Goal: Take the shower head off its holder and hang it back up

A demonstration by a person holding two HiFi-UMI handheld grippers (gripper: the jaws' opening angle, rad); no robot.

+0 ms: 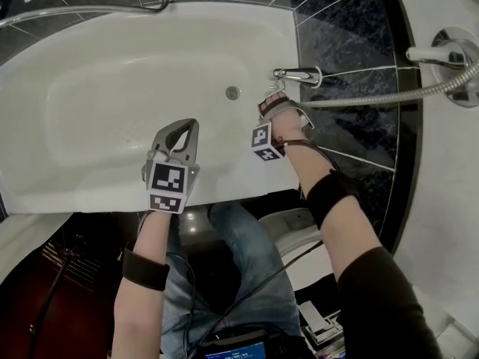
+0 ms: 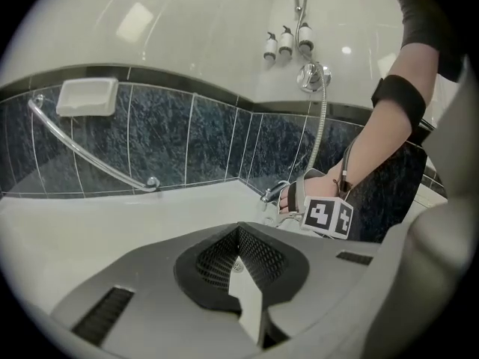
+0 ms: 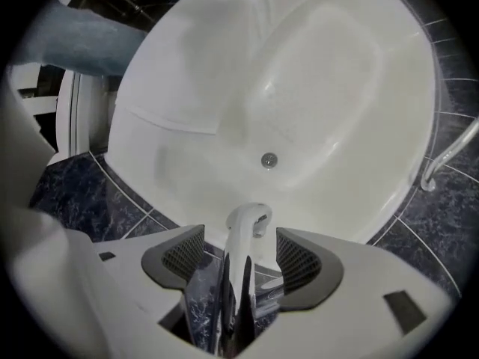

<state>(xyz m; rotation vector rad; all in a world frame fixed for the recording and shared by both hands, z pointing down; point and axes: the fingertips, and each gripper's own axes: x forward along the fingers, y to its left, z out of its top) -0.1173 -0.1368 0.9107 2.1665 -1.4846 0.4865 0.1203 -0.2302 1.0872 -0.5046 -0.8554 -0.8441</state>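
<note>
**Both grippers at the tub, shower head up on the wall**

Left gripper [image 1: 179, 132]: jaws closed flat together, nothing in them, hanging over the white bathtub [image 1: 112, 88]. Right gripper [image 3: 239, 249]: jaws spread wide, straddling the chrome tap spout [image 3: 247, 226] at the tub's edge, pads clear of it. Hose [image 1: 374, 96] runs from the tap up the wall to the shower head [image 2: 310, 77], apparently seated in its holder, well apart from both grippers.
</note>
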